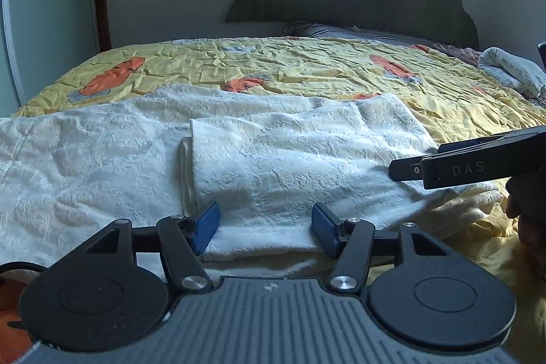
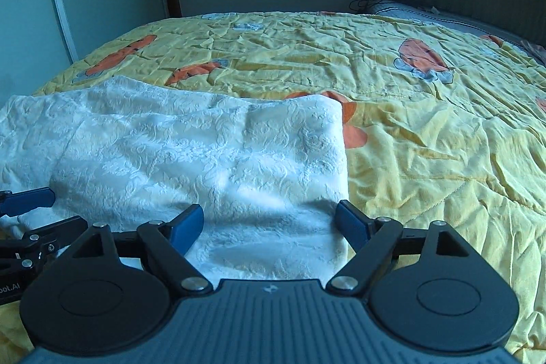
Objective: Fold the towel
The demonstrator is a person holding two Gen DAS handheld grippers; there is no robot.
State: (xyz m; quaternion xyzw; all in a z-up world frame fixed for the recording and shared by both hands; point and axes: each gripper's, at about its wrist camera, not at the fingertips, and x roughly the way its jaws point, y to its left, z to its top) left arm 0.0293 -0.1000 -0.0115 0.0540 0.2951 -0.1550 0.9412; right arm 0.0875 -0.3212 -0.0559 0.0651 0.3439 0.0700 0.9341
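Both grippers, left (image 1: 265, 229) and right (image 2: 269, 224), hang with jaws apart and gripping nothing, just above the near edge of the white towel (image 1: 259, 156), which lies partly folded on the yellow quilt (image 2: 426, 132).
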